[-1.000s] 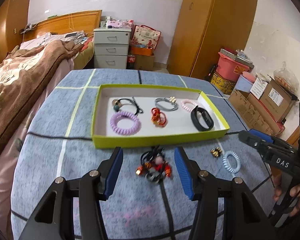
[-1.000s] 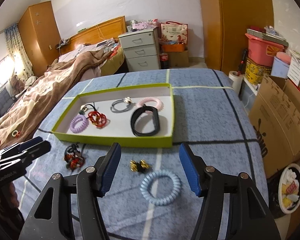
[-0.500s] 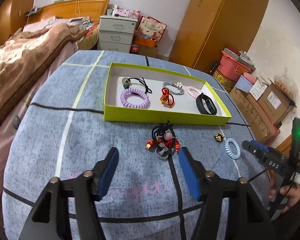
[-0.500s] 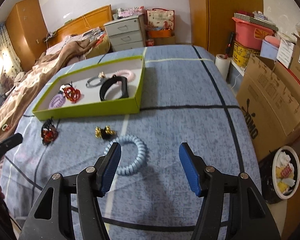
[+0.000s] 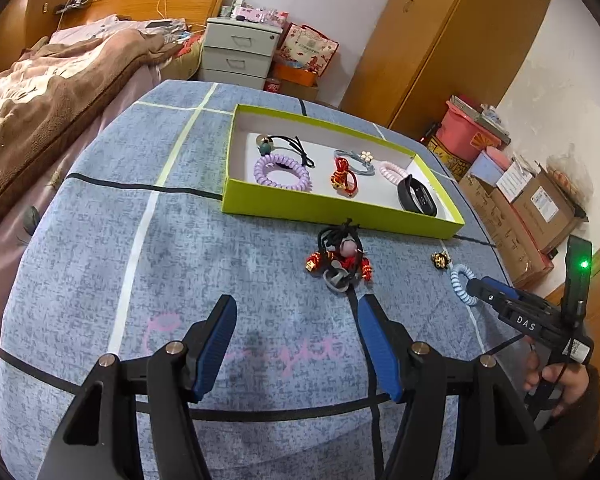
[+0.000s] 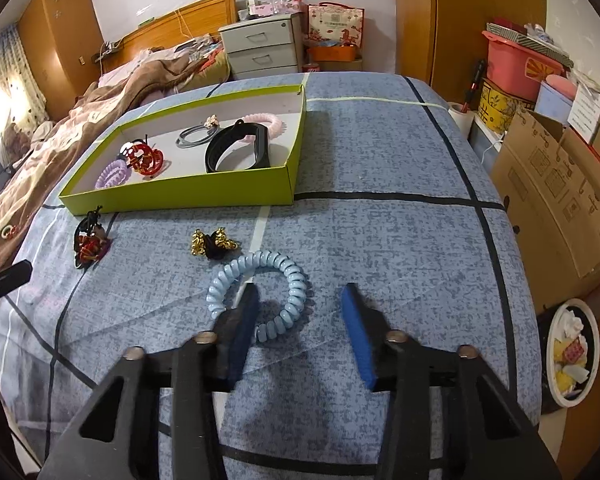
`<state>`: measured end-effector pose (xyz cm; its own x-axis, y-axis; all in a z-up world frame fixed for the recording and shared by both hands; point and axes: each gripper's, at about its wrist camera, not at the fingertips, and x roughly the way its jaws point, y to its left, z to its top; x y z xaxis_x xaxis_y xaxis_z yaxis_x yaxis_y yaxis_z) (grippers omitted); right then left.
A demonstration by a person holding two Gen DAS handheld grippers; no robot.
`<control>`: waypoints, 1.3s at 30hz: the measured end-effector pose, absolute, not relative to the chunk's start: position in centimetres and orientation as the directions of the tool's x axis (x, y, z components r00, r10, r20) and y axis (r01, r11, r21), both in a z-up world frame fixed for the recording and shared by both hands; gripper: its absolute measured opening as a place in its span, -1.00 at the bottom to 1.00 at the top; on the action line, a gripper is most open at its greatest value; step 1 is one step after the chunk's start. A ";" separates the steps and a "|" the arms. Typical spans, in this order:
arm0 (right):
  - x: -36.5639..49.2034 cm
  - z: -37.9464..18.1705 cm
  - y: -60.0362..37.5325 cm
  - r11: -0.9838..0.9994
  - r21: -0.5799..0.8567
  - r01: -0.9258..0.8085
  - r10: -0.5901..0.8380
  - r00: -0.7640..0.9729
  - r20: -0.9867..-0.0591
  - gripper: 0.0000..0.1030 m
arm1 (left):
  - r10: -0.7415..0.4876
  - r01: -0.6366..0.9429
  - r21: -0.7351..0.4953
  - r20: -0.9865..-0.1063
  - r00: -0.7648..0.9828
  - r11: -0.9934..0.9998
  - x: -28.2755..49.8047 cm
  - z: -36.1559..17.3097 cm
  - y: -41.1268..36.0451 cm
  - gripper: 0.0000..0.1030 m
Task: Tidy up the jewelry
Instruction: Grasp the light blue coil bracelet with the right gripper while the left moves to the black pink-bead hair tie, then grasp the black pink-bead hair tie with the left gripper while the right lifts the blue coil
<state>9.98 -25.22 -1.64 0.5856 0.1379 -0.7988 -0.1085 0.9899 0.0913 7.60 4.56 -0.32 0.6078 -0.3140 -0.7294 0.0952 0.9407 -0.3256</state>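
Observation:
A lime-green tray (image 5: 332, 216) (image 6: 188, 196) on the blue table holds several hair ties and a black band (image 6: 236, 150). Outside it lie a red-and-black doll hair tie (image 5: 342, 258) (image 6: 88, 242), a small gold-and-black clip (image 6: 212, 242) (image 5: 440, 259) and a light-blue coil hair tie (image 6: 260, 292) (image 5: 462, 284). My right gripper (image 6: 300, 300) is open, low over the table, its left finger inside the coil's ring and the coil's right side between the fingers. My left gripper (image 5: 294, 316) is open and empty, short of the doll tie.
A bed with a brown blanket (image 5: 48, 88) lies left of the table. Cardboard boxes (image 6: 560, 184) and a bin (image 6: 572, 352) stand by the table's right edge. A grey drawer unit (image 5: 236, 52) and a wooden wardrobe (image 5: 440, 40) are at the back.
My right gripper has dropped down and forward onto the light-blue coil, which now lies between its fingers. My left gripper has drawn back and left from the doll tie.

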 end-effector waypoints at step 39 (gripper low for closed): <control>9.1 0.0 -24.8 0.972 0.198 -0.128 0.234 0.628 -0.742 -0.81 | -0.364 0.164 -0.329 -0.762 0.535 0.930 15.0 -1.8 0.5 0.13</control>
<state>9.11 -24.85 -0.02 0.6277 0.2341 -0.7425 -0.1285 0.9718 0.1978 15.01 0.51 -1.78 0.5346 -0.3645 -0.7625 0.1640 0.9298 -0.3294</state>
